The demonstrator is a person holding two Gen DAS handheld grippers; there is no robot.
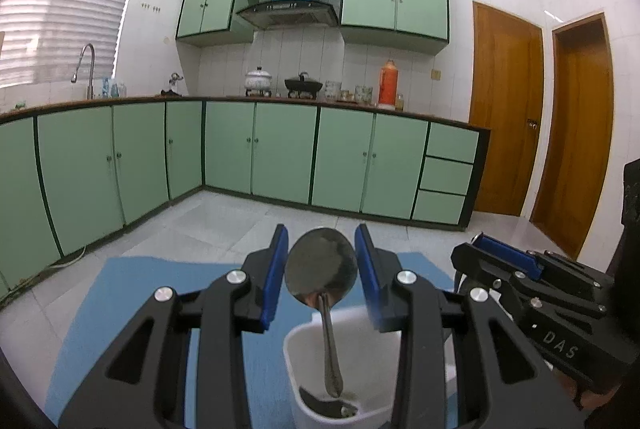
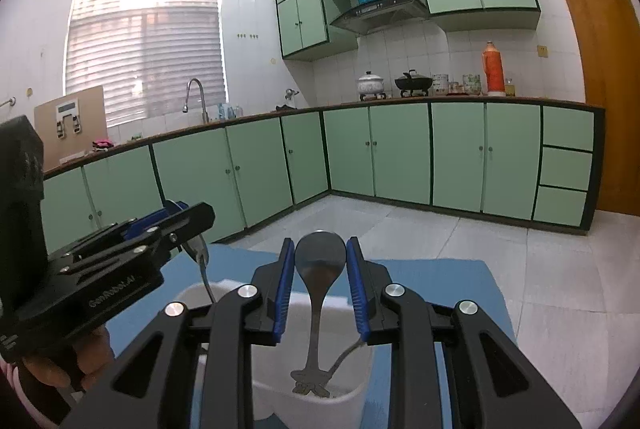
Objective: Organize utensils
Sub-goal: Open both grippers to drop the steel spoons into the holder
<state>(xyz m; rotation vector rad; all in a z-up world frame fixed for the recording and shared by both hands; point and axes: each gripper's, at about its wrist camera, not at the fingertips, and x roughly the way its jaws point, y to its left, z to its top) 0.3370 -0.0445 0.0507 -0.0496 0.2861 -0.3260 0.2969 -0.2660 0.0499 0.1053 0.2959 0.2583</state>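
Note:
My left gripper [image 1: 322, 239] is shut on the bowl of a steel spoon [image 1: 322, 265], which hangs handle-down into a white utensil holder [image 1: 292, 357]. Another spoon [image 1: 328, 407] lies at the bottom of that compartment. My right gripper [image 2: 320, 241] is shut on the bowl of a second steel spoon [image 2: 320, 261]. Its decorated handle end reaches down inside the holder [image 2: 298, 309], beside another utensil's curved handle [image 2: 344, 353]. The two grippers are side by side: the right gripper [image 1: 486, 243] shows at the right of the left wrist view, the left gripper [image 2: 188, 213] at the left of the right wrist view.
The holder stands on a blue mat [image 1: 132, 293] over a pale tiled surface. Green base cabinets [image 1: 256, 153] and a counter with pots and an orange flask [image 1: 387, 83] run along the far walls. Wooden doors [image 1: 504, 109] are at the right. A hand [image 2: 56, 369] grips the left tool.

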